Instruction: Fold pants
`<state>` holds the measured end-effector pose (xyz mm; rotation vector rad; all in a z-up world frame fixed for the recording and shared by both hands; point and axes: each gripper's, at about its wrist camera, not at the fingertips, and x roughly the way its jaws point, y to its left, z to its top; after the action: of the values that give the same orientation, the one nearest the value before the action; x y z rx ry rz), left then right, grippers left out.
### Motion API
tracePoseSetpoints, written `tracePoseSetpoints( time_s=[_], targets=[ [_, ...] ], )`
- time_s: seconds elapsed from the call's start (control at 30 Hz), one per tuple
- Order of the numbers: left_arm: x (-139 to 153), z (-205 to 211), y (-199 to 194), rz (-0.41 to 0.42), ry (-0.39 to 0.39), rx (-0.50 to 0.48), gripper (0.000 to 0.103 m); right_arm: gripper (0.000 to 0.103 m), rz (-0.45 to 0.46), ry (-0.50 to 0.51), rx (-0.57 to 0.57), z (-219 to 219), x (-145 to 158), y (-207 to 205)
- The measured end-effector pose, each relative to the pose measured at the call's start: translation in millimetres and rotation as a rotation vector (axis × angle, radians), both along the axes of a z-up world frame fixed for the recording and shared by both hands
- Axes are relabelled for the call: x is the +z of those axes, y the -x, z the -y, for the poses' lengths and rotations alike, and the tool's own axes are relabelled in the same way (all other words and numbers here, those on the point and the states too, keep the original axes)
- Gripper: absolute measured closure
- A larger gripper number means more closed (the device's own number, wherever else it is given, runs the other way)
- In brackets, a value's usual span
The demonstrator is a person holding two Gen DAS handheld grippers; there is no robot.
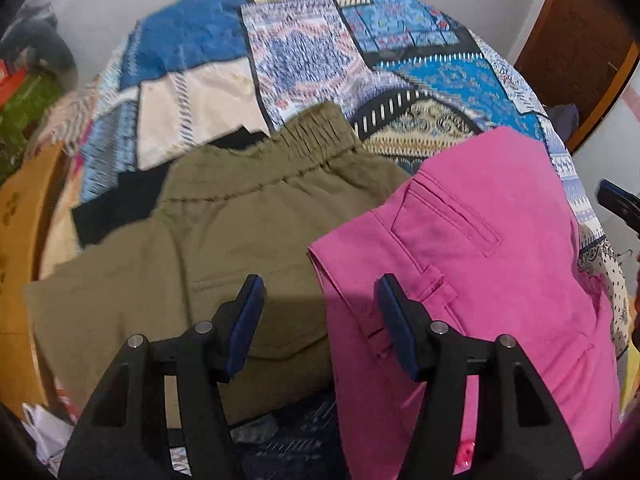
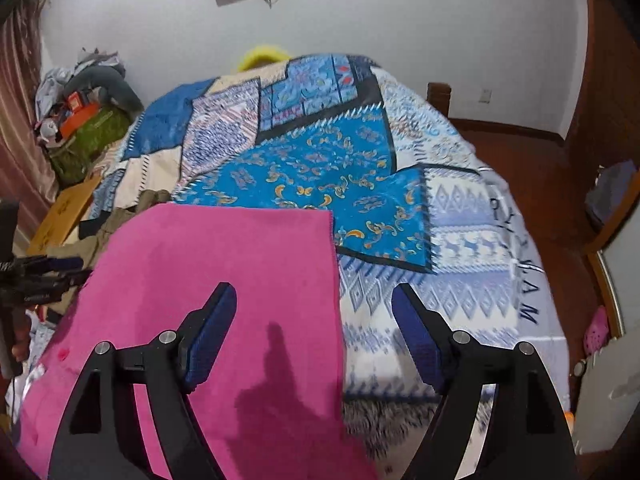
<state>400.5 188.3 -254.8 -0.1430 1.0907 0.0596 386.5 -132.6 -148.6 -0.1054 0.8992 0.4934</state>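
Pink pants point(image 1: 480, 248) lie flat on the bed, their waistband and back pocket in the left wrist view, right of olive-green pants point(image 1: 224, 216) with an elastic waist. My left gripper point(image 1: 320, 292) is open and empty, hovering above the seam where the two garments meet. In the right wrist view the pink pants point(image 2: 224, 280) show as a flat folded rectangle. My right gripper point(image 2: 314, 300) is open and empty above their right edge. The left gripper shows at that view's left edge point(image 2: 40, 272).
The bed carries a blue patchwork blanket point(image 2: 320, 168). A cardboard box point(image 1: 16, 248) and clutter point(image 2: 80, 120) sit left of the bed. Wooden furniture point(image 2: 612, 100) and floor lie to the right. A fluffy rug point(image 2: 384, 420) lies at the bed's foot.
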Motion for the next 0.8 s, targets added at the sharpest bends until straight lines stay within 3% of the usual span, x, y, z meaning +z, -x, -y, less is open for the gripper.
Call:
tracePoseSetpoints(
  time_s=[0.13,0.2,0.27,0.3,0.37,0.5,0.6,0.67,0.7,0.8],
  targets=[
    [-3.8,-1.6,-4.0,0.010,0.030,-0.016,0.046,0.026,-0.022,0.014,0.009,-10.0,-13.2,-20.9],
    [-5.1,-2.7,-5.9,0.010,0.067,-0.028,0.054,0.026,-0.031,0.023,0.021,-15.8,-19.0,-30.6],
    [-5.9,-2.9,-7.5,0.007,0.111,-0.045,0.070,0.029,-0.046,0.031,0.023,-21.3,-25.9,-41.4],
    [-5.7,-2.3,-8.5,0.006,0.127,-0.052,0.073,0.031,-0.052,0.032,0.021,-23.4,-28.5,-45.4],
    [-4.5,2.0,-9.0,0.014,0.106,-0.048,0.076,0.039,-0.077,0.022,0.021,-28.3,-35.5,-53.5],
    [-2.7,9.3,-5.9,0.045,0.063,-0.052,0.081,0.041,-0.087,-0.009,0.006,-34.1,-38.4,-62.6],
    [-1.4,8.7,-5.6,0.052,0.050,-0.030,0.088,0.061,-0.084,-0.024,0.002,-37.4,-36.6,-67.2],
    [1.6,7.7,-5.5,0.062,0.043,-0.020,0.096,0.086,-0.067,-0.022,0.008,-42.3,-34.0,-64.4],
    [3.2,7.5,-5.1,0.070,0.032,-0.015,0.097,0.093,-0.059,-0.008,0.015,-46.2,-33.0,-63.6],
    [19.8,16.2,2.3,0.134,-0.043,-0.012,0.100,0.099,-0.022,0.054,0.029,-55.9,-27.8,-57.2]
  ],
)
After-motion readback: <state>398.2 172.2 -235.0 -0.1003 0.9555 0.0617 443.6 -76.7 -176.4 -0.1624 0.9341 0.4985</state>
